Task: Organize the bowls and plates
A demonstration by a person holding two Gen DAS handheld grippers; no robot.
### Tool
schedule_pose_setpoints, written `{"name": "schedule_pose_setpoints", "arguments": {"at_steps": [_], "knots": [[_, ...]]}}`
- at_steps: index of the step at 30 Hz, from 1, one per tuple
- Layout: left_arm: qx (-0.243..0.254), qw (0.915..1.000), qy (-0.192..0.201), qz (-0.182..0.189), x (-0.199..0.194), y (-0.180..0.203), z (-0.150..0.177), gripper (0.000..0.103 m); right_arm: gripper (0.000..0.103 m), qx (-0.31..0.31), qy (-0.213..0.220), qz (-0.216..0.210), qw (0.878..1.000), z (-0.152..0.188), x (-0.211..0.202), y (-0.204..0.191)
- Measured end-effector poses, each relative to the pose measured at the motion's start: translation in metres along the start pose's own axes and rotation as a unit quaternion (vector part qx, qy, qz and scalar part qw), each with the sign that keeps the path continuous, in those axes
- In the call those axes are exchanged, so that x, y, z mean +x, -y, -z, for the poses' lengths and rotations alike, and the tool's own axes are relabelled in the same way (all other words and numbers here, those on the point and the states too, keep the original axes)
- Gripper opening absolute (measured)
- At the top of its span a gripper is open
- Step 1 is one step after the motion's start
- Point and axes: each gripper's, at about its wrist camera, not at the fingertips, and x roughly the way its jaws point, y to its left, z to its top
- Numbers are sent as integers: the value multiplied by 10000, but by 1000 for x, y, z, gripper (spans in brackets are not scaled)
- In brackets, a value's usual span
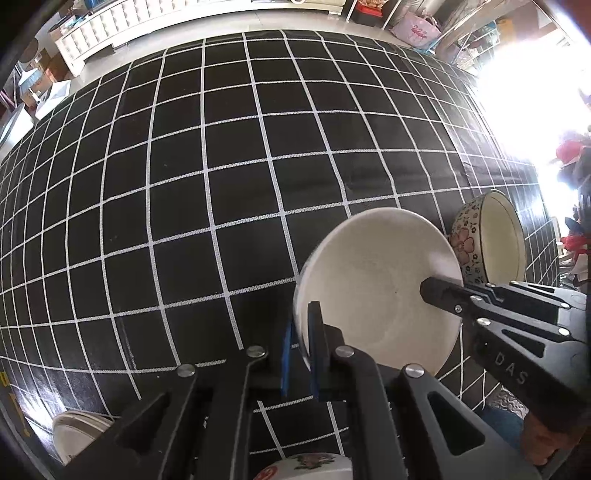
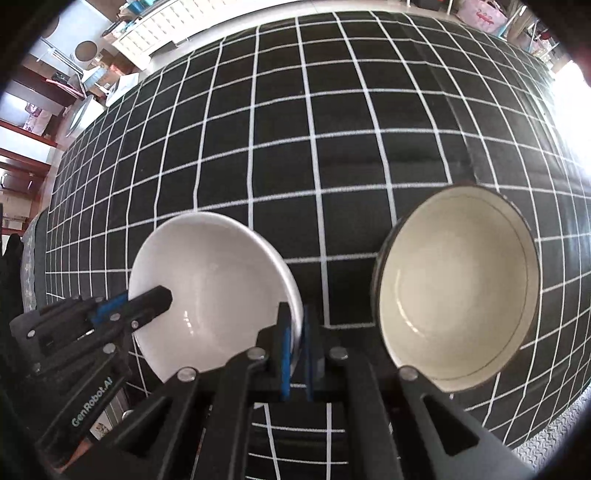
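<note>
A plain white bowl (image 1: 376, 288) hangs above the black checked tablecloth, held on both sides. My left gripper (image 1: 302, 332) is shut on its left rim. My right gripper (image 2: 295, 332) is shut on its right rim, and the white bowl (image 2: 214, 288) fills the left of the right wrist view. The right gripper's finger (image 1: 443, 295) shows over the bowl in the left wrist view; the left gripper's finger (image 2: 151, 299) shows in the right wrist view. A floral bowl (image 2: 458, 288) with a cream inside sits on the cloth to the right, also in the left wrist view (image 1: 491, 240).
The black tablecloth with white grid lines (image 1: 207, 177) covers the table. A white plate (image 1: 74, 435) lies at the lower left edge and a patterned dish rim (image 1: 306, 465) lies just below the left gripper. A white cabinet (image 1: 122, 26) and clutter stand beyond the table.
</note>
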Motion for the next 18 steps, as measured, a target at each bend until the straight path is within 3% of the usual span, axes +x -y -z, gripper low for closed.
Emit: {"name": "schedule_pose_setpoints", "arguments": {"at_steps": [8, 18], "knots": [[67, 9998, 172, -27, -27, 5, 12, 7, 8, 4, 138, -101, 9999, 21, -34, -6], [27, 9982, 590, -72, -89, 4, 49, 7, 8, -292, 510, -74, 9982, 52, -88, -36]]}}
